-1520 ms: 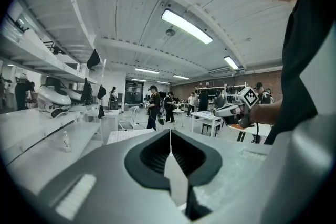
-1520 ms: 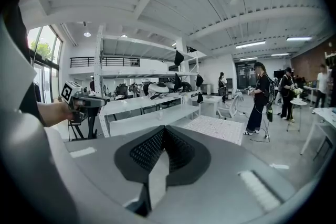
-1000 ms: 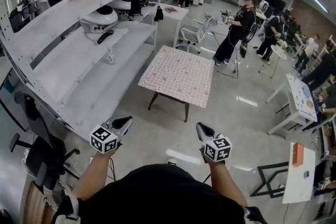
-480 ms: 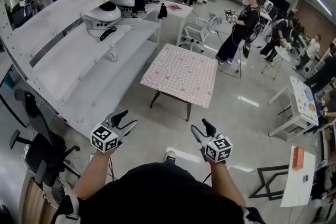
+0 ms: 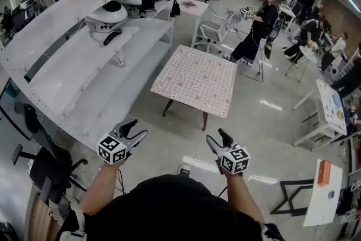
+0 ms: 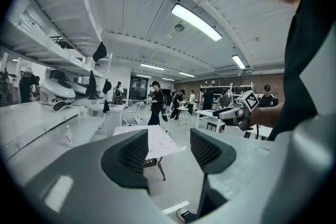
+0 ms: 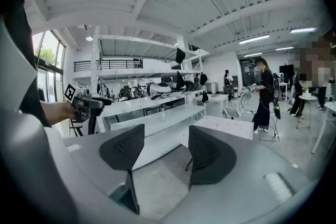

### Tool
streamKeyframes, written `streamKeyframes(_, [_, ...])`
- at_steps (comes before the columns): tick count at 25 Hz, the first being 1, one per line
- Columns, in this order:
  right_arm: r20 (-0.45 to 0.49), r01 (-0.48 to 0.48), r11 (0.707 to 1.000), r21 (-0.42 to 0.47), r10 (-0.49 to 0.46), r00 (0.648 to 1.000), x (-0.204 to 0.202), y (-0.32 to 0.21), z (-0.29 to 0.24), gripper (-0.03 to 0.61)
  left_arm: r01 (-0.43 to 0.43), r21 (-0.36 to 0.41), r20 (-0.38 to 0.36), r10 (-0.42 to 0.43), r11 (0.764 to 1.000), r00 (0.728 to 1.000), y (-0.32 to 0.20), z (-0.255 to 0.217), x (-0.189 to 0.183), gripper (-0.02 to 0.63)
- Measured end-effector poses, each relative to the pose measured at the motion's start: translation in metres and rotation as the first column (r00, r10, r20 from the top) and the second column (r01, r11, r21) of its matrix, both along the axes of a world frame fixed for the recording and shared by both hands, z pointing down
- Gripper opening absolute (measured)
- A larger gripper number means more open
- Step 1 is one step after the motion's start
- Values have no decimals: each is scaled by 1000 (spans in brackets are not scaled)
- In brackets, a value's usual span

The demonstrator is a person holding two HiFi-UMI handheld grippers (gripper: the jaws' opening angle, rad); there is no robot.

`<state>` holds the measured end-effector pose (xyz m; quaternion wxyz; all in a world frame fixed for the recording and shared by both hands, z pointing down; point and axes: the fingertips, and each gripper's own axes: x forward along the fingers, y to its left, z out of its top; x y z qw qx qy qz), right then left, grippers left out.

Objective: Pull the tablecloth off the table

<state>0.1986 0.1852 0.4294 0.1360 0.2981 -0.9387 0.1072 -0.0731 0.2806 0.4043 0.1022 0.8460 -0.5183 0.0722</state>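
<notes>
A pink patterned tablecloth covers a small square table with dark legs, standing on the grey floor well ahead of me. Both grippers hover near my body, far short of it. My left gripper is open with nothing between its jaws. My right gripper has just been opening its jaws and is also empty. In the left gripper view the tablecloth shows between the pads of the left gripper. In the right gripper view the tablecloth lies beyond the right gripper.
Long white shelving runs along the left, close to the table's left side. A black office chair stands at lower left. A white chair and several people are behind the table. White tables line the right.
Both grippers went from shut to open. The view has shifted slightly forward, with the table a little nearer, and both hands moved forward and slightly down.
</notes>
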Motion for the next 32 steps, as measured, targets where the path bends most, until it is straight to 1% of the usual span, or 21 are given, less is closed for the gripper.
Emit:
streamKeyframes(8, [-2,5,999,-48,-5,1000,0,-56,19,284,15,-22,-9,-15,1000,1000,-56,5,-5,238])
streamKeyframes(13, [-9,31,997,-66,-32,999,-14,-97,22,285,26,-32,-19,-26,999,999,-96,6,-14,238])
streamKeyframes(18, [-16,60,995,-76,-62,998,-20,-128,23,287,49,-40,-28,-50,998,998,-123,7,-20,238])
streamKeyframes(24, [-25,75,993,-93,-77,997,-15,-164,20,287,66,-57,-34,-68,996,997,-155,4,-20,238])
streamKeyframes(29, [-41,103,986,-131,-109,993,-14,-189,36,290,69,-84,-26,-71,994,997,-183,15,-18,238])
streamKeyframes(32, [-26,113,984,-140,-118,993,-14,-207,38,293,71,-97,-27,-74,993,997,-196,19,-12,238])
